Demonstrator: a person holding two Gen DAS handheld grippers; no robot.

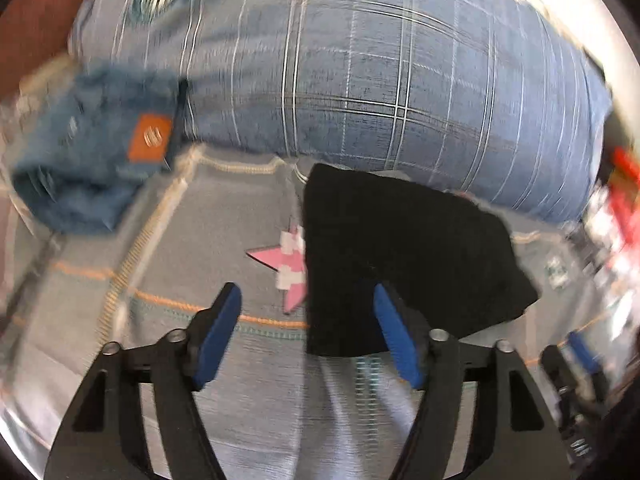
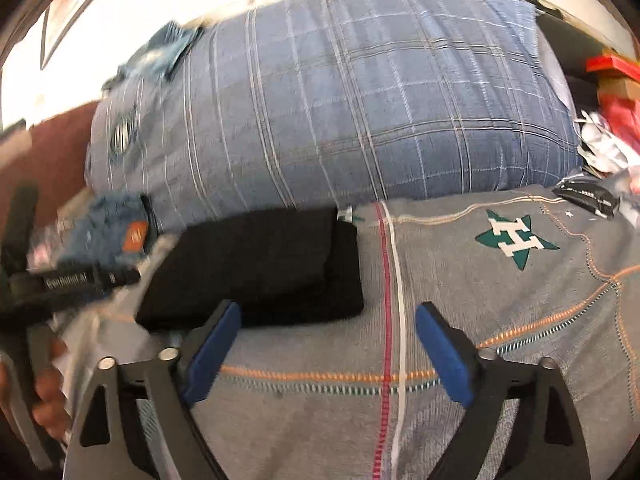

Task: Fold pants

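The black pants (image 1: pixel 404 256) lie folded into a thick, flat stack on a grey bedspread (image 1: pixel 240 392), just in front of a big pillow. My left gripper (image 1: pixel 306 296) hovers open over the stack's near left edge, with its right finger (image 1: pixel 396 332) above the black cloth and its left finger above the spread. The pads press on nothing. In the right wrist view the pants (image 2: pixel 260 264) sit left of centre. My right gripper (image 2: pixel 328 312) is wide open over the spread, and its left fingertip reaches the stack's near edge. Nothing is gripped.
A blue plaid pillow (image 1: pixel 380 72) fills the back. A folded blue denim piece with an orange label (image 1: pixel 92 152) lies at the left. The spread shows a pink star (image 1: pixel 290 268) and a green star (image 2: pixel 514 240). Red and white clutter (image 2: pixel 612 120) sits far right. A hand (image 2: pixel 44 404) holds the left gripper's handle.
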